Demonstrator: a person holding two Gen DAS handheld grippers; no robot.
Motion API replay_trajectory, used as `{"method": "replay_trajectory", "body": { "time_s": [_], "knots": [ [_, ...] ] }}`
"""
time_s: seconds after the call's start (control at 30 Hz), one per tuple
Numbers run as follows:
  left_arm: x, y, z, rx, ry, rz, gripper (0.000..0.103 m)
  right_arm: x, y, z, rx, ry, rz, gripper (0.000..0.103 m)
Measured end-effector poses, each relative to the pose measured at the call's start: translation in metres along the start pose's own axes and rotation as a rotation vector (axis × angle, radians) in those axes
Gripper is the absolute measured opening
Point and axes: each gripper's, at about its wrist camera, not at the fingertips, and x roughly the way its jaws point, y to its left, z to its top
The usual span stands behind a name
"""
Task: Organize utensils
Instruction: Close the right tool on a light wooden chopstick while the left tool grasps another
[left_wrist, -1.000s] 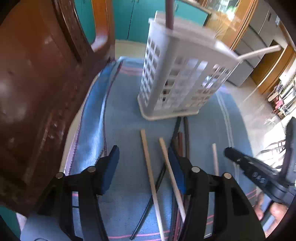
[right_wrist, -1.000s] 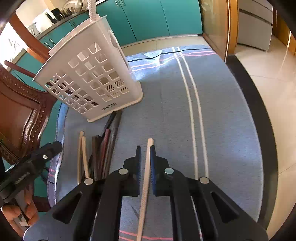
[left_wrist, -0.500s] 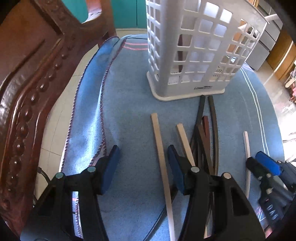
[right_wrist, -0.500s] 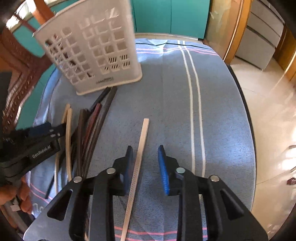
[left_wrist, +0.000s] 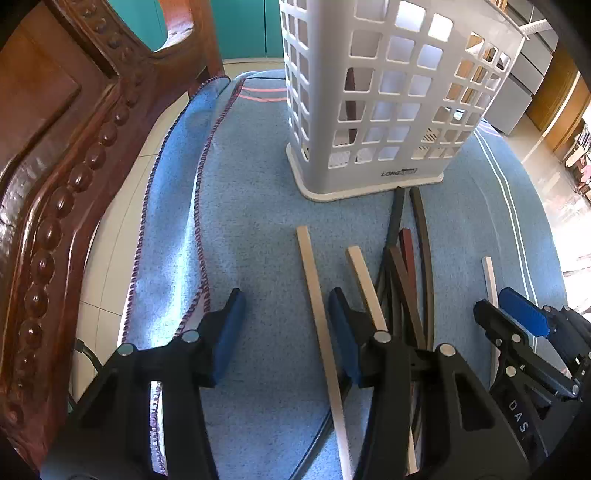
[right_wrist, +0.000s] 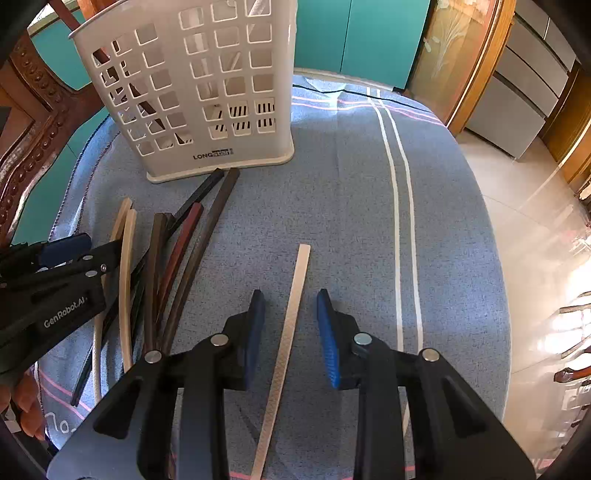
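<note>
A white slotted utensil basket (left_wrist: 384, 107) stands on the blue cloth; it also shows in the right wrist view (right_wrist: 199, 92) with a dark stick inside. Several chopsticks lie in front of it: a dark bundle (left_wrist: 406, 280), (right_wrist: 181, 258) and pale ones (left_wrist: 317, 314). My left gripper (left_wrist: 286, 328) is open, low over the cloth, with a pale chopstick just inside its right finger. My right gripper (right_wrist: 291, 332) is open, straddling a lone pale chopstick (right_wrist: 291, 314) that lies on the cloth.
A carved wooden chair (left_wrist: 55, 166) stands close at the left of the table. The cloth's edge (left_wrist: 177, 206) hangs on that side. The table's right edge (right_wrist: 495, 258) drops to a tiled floor. Teal cabinets (right_wrist: 351, 33) stand behind.
My right gripper was shut on the lone pale chopstick; it has opened and the chopstick lies on the cloth. The left gripper has come lower and nearer the basket, staying open.
</note>
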Motion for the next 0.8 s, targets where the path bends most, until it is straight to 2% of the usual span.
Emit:
{"method": "replay_trajectory", "body": {
  "time_s": [0.1,0.17,0.2,0.23,0.27,0.3,0.4,0.6,0.8],
  "knots": [
    [0.003,-0.003,0.001,0.002,-0.004,0.004,0.048,0.0,0.0,0.003,-0.002,-0.002,0.0,0.029],
    [0.004,-0.005,0.002,0.0,-0.007,-0.002,0.044,0.0,-0.002,0.003,0.001,-0.004,0.006,0.028],
    [0.005,-0.005,0.002,0.001,-0.009,-0.003,0.037,0.0,-0.002,0.003,0.001,-0.005,0.011,0.025],
    [0.004,-0.005,0.003,-0.001,-0.012,-0.006,0.033,-0.001,-0.002,0.003,-0.002,-0.008,0.013,0.015],
    [0.005,-0.006,0.003,-0.004,-0.013,-0.011,0.023,-0.001,-0.002,0.002,-0.004,-0.009,0.018,0.009],
    [0.004,-0.005,0.003,-0.008,-0.015,-0.014,0.013,-0.002,-0.001,0.002,0.0,-0.008,0.028,0.009],
    [0.0,0.001,0.006,-0.043,-0.029,-0.034,0.007,-0.002,-0.005,0.003,0.017,-0.013,0.045,0.008],
    [-0.033,0.002,0.01,-0.047,-0.129,-0.044,0.007,-0.007,-0.01,0.007,0.045,-0.037,0.071,0.007],
    [-0.066,-0.003,0.008,-0.031,-0.223,-0.063,0.007,-0.033,-0.016,0.011,0.059,-0.136,0.097,0.007]
  ]
}}
